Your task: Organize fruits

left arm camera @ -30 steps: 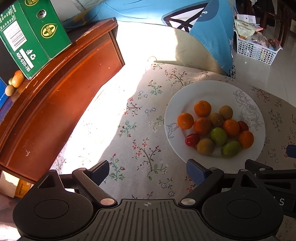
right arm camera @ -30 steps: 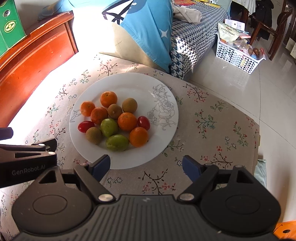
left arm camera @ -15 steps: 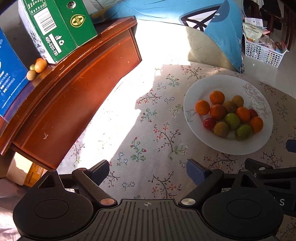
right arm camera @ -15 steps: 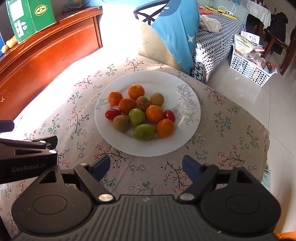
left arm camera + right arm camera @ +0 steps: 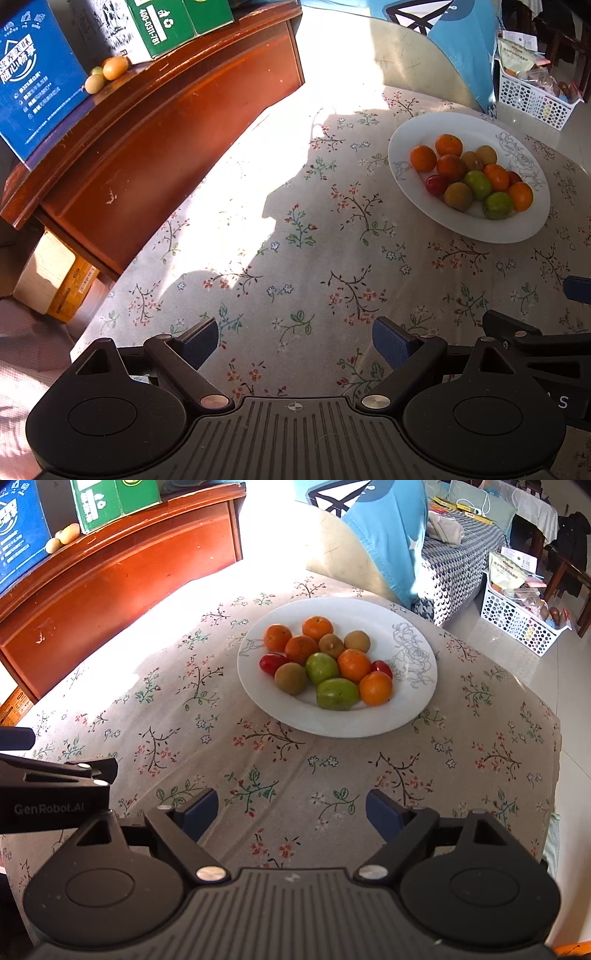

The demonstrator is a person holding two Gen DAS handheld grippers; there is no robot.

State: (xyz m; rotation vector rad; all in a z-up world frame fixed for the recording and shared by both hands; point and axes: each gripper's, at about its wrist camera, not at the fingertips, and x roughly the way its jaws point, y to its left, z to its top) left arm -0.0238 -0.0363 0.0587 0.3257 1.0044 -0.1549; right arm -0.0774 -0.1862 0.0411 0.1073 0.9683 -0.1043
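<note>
A white plate (image 5: 413,709) stands on the floral tablecloth and holds several oranges (image 5: 354,664), green fruits (image 5: 337,694), brown kiwis (image 5: 290,678) and red tomatoes (image 5: 272,662). It also shows in the left wrist view (image 5: 524,229) at the upper right. My left gripper (image 5: 295,341) is open and empty, well short of the plate and to its left. My right gripper (image 5: 291,812) is open and empty, in front of the plate. Each gripper's body shows at the edge of the other's view.
A red-brown wooden cabinet (image 5: 166,147) stands at the left with a blue box (image 5: 33,81), a green box (image 5: 173,22) and loose fruits (image 5: 114,68) on top. A blue cushion (image 5: 388,535) lies behind the table. A white basket (image 5: 517,620) sits on the floor at the right.
Both grippers have pulled back and away from the plate, which now looks smaller and farther. The left one has also swung left. Both stay open.
</note>
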